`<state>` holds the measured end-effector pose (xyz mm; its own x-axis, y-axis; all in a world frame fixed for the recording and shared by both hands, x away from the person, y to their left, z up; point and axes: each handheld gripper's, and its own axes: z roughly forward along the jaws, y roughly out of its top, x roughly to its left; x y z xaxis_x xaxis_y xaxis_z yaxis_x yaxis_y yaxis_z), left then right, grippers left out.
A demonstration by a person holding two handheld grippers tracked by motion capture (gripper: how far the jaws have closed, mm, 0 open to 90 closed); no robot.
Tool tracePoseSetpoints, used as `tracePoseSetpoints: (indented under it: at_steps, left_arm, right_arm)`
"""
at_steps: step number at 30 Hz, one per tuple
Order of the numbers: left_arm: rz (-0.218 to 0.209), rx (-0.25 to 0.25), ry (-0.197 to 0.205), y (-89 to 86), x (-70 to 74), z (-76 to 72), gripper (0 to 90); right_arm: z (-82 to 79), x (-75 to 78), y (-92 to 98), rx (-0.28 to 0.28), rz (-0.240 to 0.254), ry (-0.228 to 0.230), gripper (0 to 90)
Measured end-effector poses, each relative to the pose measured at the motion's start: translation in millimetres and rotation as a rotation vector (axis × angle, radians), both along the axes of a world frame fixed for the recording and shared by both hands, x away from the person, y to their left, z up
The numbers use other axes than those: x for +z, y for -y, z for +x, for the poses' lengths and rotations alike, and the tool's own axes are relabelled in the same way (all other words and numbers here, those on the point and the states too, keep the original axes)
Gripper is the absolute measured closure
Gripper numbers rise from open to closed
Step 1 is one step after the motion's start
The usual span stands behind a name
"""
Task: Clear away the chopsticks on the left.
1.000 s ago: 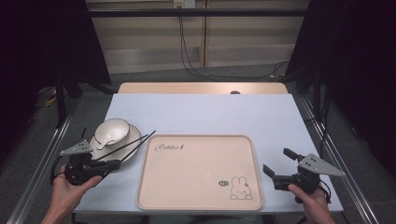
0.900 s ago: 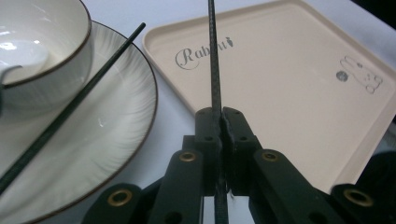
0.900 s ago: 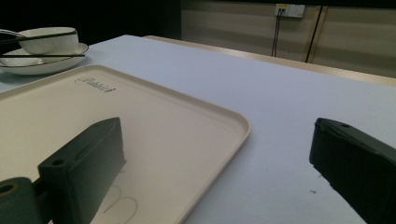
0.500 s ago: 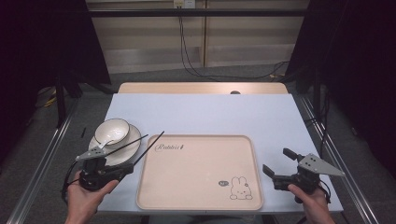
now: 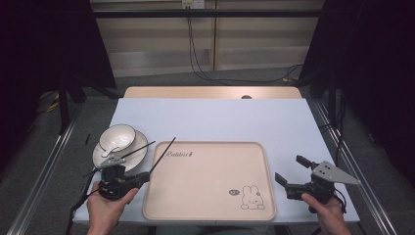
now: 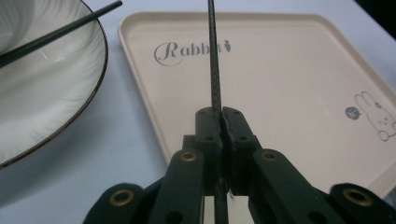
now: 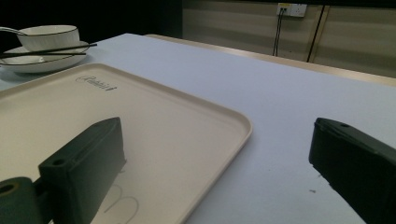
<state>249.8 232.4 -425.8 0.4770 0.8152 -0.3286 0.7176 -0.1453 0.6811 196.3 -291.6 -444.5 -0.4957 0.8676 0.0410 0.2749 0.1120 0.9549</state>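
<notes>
High view
- Left gripper: jaws pinched tight on one dark chopstick, which slants up and forward over the near-left corner of the beige tray.
- Other chopstick: rests across the plate under the bowl, just left of the tray.
- Right gripper: jaws wide, nothing between them, right of the tray.

Left gripper view
- Grip point: the chopstick is clamped near its lower end and juts straight ahead from the pads over the tray.
- Handling, as I judge it: light, stiff, thin and smooth, so it may pivot or slip in the pads; holding nearer the middle would steady it.

Right gripper view
- Right gripper: jaws far apart over the tray edge and the table; the plate lies well away.
</notes>
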Motion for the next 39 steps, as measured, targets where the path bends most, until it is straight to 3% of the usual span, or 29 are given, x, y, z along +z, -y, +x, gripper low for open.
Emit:
tracePoseSetpoints:
  at_steps: [13, 18, 28, 29, 36, 39]
  left_arm:
    - [0.056, 0.115, -0.057, 17.5, -17.2, 6.4, 86.0]
    - [0.076, 0.129, -0.096, 23.3, -24.8, 9.2, 85.9]
    - [0.132, 0.118, -0.133, 29.3, -36.4, 13.0, 85.5]
    - [0.116, 0.134, -0.131, 30.9, -36.6, 12.9, 85.5]
    - [0.110, 0.121, -0.139, 30.2, -37.1, 13.4, 85.2]
    - [0.087, 0.112, -0.150, 30.1, -37.1, 13.6, 82.8]
  right_arm:
    - [0.7, -0.3, -1.0, -0.004, -0.006, 0.004, 3.0]
    - [0.5, -0.1, -1.1, 0.008, -0.007, 0.002, 3.0]
    - [0.8, -0.3, -1.9, 0.011, -0.007, 0.002, 3.0]
    - [0.8, -0.3, -1.9, 0.011, -0.006, 0.001, 3.0]
    - [1.1, -0.3, -1.7, 0.015, -0.008, -0.002, 3.0]
    - [0.9, -0.3, -1.9, 0.015, -0.007, -0.002, 3.0]
